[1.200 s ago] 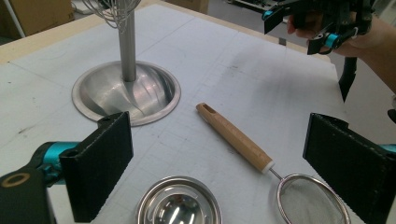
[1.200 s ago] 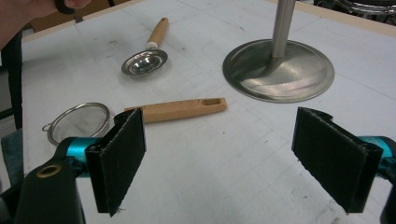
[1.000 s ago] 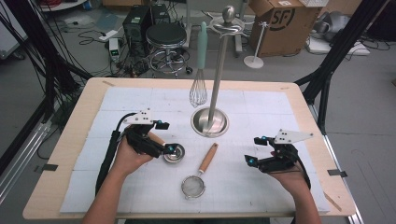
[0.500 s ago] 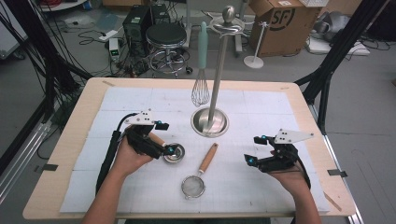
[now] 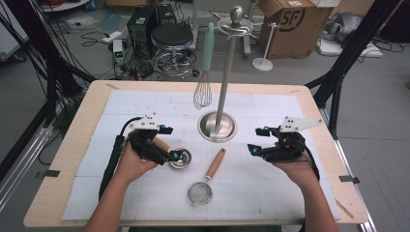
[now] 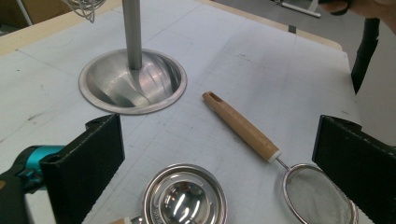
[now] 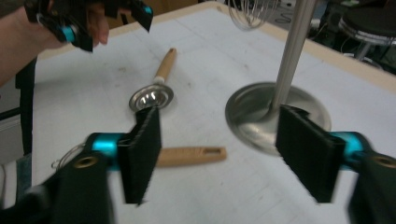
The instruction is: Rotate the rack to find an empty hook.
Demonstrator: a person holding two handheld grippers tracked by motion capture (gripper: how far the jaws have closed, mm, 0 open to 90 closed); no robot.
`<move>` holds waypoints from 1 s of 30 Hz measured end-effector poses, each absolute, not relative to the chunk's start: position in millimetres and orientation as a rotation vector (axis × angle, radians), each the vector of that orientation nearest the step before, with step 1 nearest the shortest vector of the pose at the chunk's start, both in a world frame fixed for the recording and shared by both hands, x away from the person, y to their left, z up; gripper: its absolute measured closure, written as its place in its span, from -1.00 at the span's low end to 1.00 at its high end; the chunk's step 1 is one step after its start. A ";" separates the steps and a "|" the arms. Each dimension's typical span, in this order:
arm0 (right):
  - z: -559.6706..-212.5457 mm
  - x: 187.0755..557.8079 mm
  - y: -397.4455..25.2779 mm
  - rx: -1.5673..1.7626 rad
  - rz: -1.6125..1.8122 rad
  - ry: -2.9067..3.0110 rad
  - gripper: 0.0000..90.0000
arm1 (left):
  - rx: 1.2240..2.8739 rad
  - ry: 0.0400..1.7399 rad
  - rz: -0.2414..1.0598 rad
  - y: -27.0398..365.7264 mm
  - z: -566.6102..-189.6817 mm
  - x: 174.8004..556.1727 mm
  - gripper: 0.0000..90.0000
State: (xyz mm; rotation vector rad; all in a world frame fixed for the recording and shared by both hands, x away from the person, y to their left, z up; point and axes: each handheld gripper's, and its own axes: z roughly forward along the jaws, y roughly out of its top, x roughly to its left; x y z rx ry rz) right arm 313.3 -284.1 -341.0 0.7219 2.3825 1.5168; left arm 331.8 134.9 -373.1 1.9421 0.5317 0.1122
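Observation:
A small steel scoop (image 5: 180, 157) with a wooden handle lies left of centre on the white mat. My left gripper (image 5: 170, 143) hovers over its handle, open; in the left gripper view the scoop's bowl (image 6: 185, 198) sits low between the wide-apart pads (image 6: 88, 172). A mesh strainer (image 5: 199, 194) with a wooden handle (image 6: 240, 126) lies just to the right. My right gripper (image 5: 258, 140) is open and empty at the right, apart from both. In the right gripper view its jaws (image 7: 224, 156) frame the strainer handle (image 7: 191, 156) and the scoop (image 7: 151, 98) farther off.
A steel hanging stand (image 5: 217, 126) rises from a round base at the mat's middle back, with a whisk (image 5: 203, 92) with a teal handle hung from its top. The base (image 6: 133, 81) lies ahead of the left jaws. A stool and boxes stand beyond the table.

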 end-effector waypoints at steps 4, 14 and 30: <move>-320.7 324.0 -282.4 0.703 1.533 2.362 -0.06 | 1.953 0.531 0.102 134.9 -374.2 332.2 -0.94; -277.0 343.9 -280.3 0.653 1.567 2.340 0.39 | 1.955 0.523 0.103 133.8 -374.2 332.0 -0.94; -220.7 367.1 -264.3 0.577 1.526 2.338 0.86 | 1.956 0.516 0.100 133.1 -373.5 330.4 -0.94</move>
